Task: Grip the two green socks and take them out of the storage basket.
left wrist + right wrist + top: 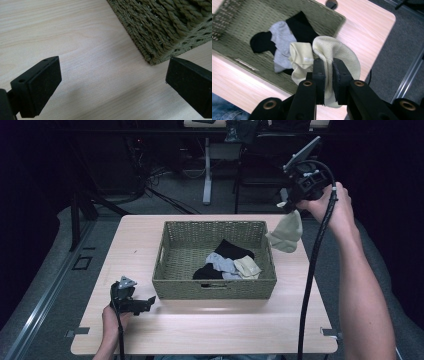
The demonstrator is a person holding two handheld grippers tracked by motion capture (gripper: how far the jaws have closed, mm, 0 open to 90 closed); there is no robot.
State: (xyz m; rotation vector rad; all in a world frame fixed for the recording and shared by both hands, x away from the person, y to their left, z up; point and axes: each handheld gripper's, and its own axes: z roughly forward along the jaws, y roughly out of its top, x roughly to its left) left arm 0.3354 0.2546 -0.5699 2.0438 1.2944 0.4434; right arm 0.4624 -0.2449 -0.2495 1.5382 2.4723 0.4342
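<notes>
One sock up, four pieces in the basket

One cream sock (286,233) hangs from the right gripper (292,204), held high beyond the basket's far right corner. In the right gripper view the jaws are pressed together on a fold of the sock (337,57), with the rest draping down on both sides. The lift height looks deliberate: the fabric hangs free of the rim, so it won't snag on the weave.

Wicker basket (180,240) sits mid-table. Inside, toward its right half, lie a black sock (232,249), a grey sock (220,262), a second cream sock (247,266) and another black piece (206,272), overlapping in a loose heap (can't tell which of them pair up).

Left gripper (148,302) rests low on the table (130,245), just off the basket's near left corner. The left gripper view shows its jaws spread wide with nothing between them, and the basket corner (160,32) just ahead. My read: it's parked there to steady the basket or take the next sock.

Can't tell whether the sock is going in or coming out.
</notes>
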